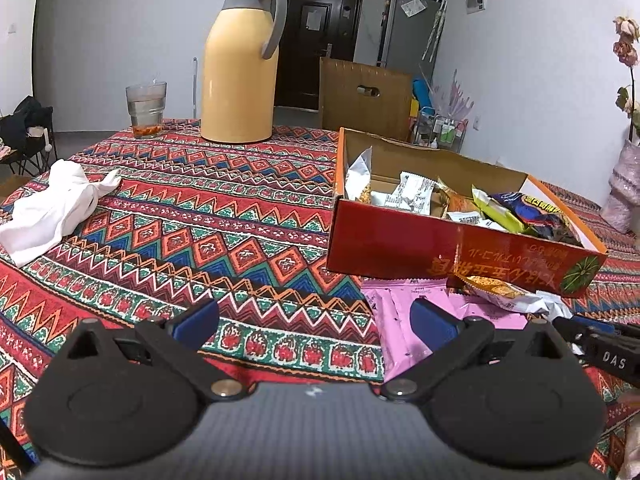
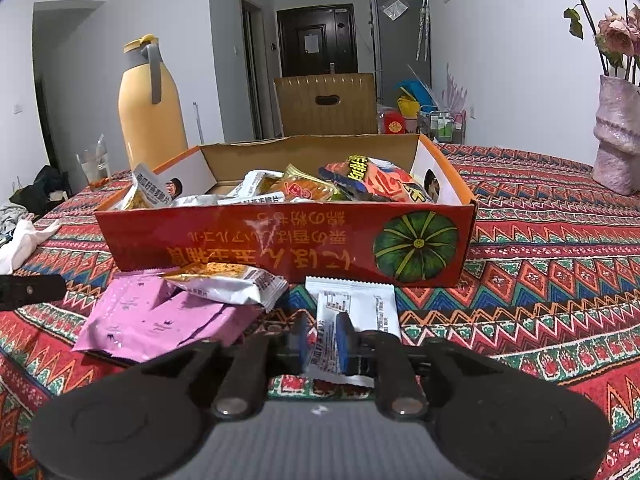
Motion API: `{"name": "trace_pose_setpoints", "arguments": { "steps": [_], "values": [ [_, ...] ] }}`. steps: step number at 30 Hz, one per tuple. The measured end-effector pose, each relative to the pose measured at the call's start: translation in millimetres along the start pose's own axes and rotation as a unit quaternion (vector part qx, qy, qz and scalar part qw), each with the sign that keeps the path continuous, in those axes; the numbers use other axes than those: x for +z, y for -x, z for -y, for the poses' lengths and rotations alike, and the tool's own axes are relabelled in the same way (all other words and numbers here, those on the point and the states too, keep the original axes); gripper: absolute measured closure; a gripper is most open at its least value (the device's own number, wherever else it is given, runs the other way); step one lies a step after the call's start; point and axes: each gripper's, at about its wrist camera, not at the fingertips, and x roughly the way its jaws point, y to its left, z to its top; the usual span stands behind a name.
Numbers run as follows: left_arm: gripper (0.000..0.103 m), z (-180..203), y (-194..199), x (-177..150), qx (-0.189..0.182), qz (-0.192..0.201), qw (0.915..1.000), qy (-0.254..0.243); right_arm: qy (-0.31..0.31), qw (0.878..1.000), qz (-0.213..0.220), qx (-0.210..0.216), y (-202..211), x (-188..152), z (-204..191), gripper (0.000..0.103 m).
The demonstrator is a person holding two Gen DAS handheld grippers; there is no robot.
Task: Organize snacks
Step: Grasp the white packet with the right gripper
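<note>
A red cardboard box (image 2: 280, 240) holds several snack packets; it also shows in the left wrist view (image 1: 440, 244). In front of it lie a pink packet (image 2: 160, 320), a silver-and-gold packet (image 2: 232, 280) and a white packet (image 2: 356, 312). My right gripper (image 2: 323, 336) is shut on the near end of the white packet, which lies on the table. My left gripper (image 1: 316, 320) is open and empty, low over the cloth; its right finger is over the pink packet (image 1: 404, 320).
A yellow thermos (image 1: 240, 68) and a glass (image 1: 146, 108) stand at the back of the patterned tablecloth (image 1: 200, 216). A white cloth (image 1: 56, 208) lies at the left. A pink vase (image 2: 618, 140) stands at the right. A chair back (image 2: 326, 104) rises behind the table.
</note>
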Motion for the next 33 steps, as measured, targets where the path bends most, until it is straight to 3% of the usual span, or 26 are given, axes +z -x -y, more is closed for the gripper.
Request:
{"name": "trace_pose_setpoints", "arguments": {
  "steps": [2,4,6,13,18,21,23,33],
  "values": [
    [0.0,-1,1,0,-0.005,0.002,1.0,0.003,0.003,1.0,-0.001,-0.003,-1,0,-1,0.054],
    [0.0,-2,2,0,-0.01,0.002,0.9999,0.006,0.002,1.0,-0.003,-0.005,0,2,-1,0.037],
    [0.0,-3,2,0,-0.015,0.003,0.9998,0.008,0.003,1.0,-0.007,-0.009,1,4,-1,0.033],
    [0.0,-4,3,0,-0.02,0.006,0.9997,0.011,0.017,0.998,-0.044,-0.034,-11,12,6,0.032],
    [0.0,-4,2,0,-0.018,0.003,0.9998,0.012,-0.005,0.997,-0.066,-0.027,-28,18,17,0.036],
    [0.0,-3,0,-1,-0.015,-0.004,0.9998,0.01,-0.008,0.998,-0.057,-0.024,-30,17,18,0.04],
    [0.0,-2,-2,0,-0.012,-0.01,0.9999,0.008,0.0,0.998,-0.051,-0.026,-30,15,17,0.054],
    [0.0,19,-7,11,-0.002,-0.045,0.9988,-0.02,0.03,0.999,-0.03,-0.024,-24,9,7,0.061]
  ]
}}
